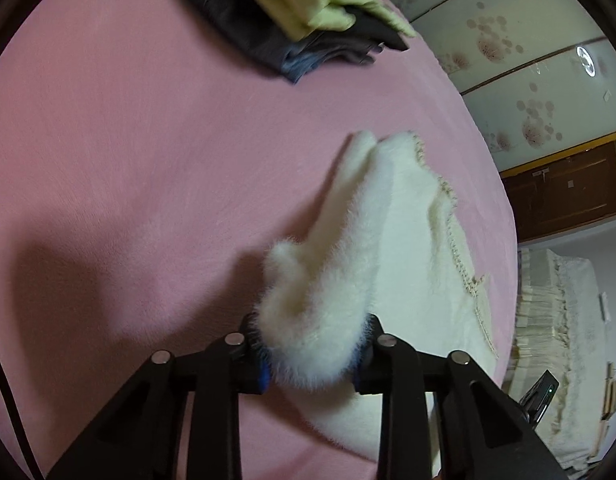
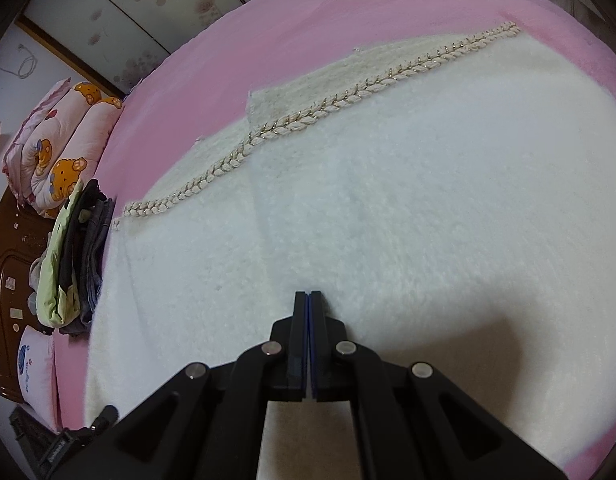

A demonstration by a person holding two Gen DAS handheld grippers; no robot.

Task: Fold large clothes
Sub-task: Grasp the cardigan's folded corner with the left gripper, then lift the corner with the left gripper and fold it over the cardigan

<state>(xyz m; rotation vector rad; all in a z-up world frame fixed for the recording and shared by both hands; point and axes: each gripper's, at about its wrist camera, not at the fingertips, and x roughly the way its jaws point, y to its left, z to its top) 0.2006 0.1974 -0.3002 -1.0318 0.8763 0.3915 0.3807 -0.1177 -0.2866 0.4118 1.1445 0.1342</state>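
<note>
Here one left claw point(image 1: 312, 354) pinches one fluffy white garment point(image 1: 392, 236); right claw point(image 2: 309, 300) seemingly closed, empty.

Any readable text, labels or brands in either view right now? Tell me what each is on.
None readable.
White pillow: blue logo with a line of script, too small and blurred to read.
Headboard: stickers, too small to read.
Clamp: faint white lettering, illegible.
Sweater: no text visible.

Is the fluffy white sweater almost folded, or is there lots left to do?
Some clothes are done: a folded stack sits at the far end of the pink bed. The white fluffy sweater is only started. The left gripper pinches a bunched sleeve; the right gripper is shut, with nothing visibly in it, over the spread-out body. Most folds remain.
</note>
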